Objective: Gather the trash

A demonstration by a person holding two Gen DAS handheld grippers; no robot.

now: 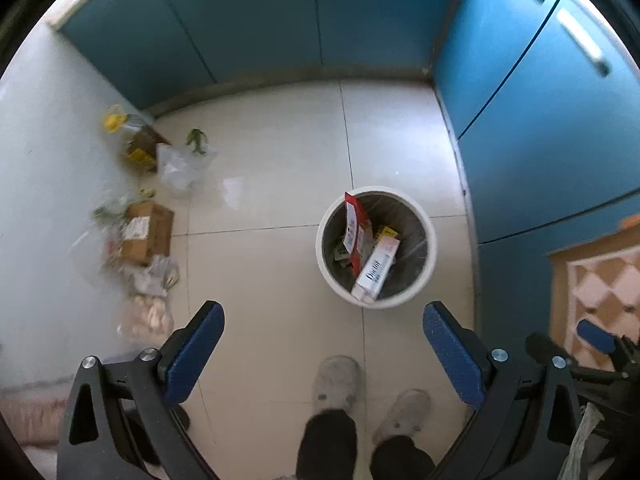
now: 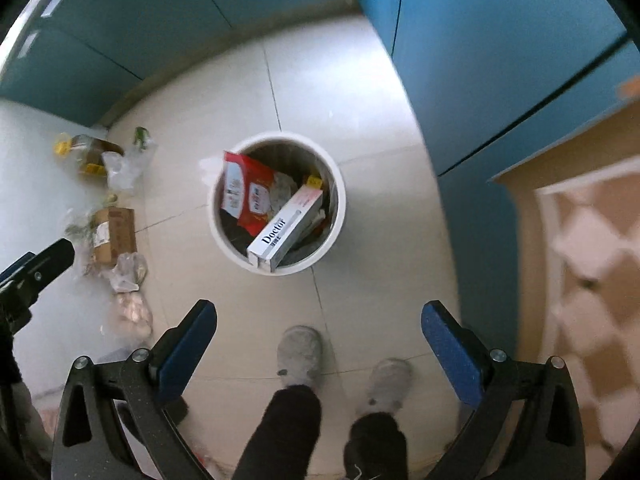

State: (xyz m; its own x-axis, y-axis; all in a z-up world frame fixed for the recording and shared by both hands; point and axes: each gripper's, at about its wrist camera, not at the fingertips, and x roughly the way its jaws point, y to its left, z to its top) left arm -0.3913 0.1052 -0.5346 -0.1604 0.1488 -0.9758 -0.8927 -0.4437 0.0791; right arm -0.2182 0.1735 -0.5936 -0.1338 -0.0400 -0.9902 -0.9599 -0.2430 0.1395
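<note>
A white round trash bin (image 1: 428, 236) stands on the tiled floor; it also shows in the right wrist view (image 2: 338, 216). Inside lie a white toothpaste box (image 1: 376, 270) (image 2: 286, 226) and a red packet (image 1: 356, 224) (image 2: 248, 192). Loose trash lies along the left wall: a cardboard box (image 1: 146, 232) (image 2: 114, 234), clear plastic bags (image 1: 178, 166) (image 2: 126, 168), an oil bottle with a yellow cap (image 1: 132, 136) (image 2: 86, 152). My left gripper (image 1: 322, 350) is open and empty, high above the floor. My right gripper (image 2: 318, 346) is open and empty too.
Blue cabinets (image 1: 540, 120) line the back and right sides. A door with a diamond pattern (image 2: 592, 264) is at the right. The person's feet in grey slippers (image 1: 338, 380) (image 2: 300, 354) stand just below the bin. A pale wall (image 1: 36, 200) is at the left.
</note>
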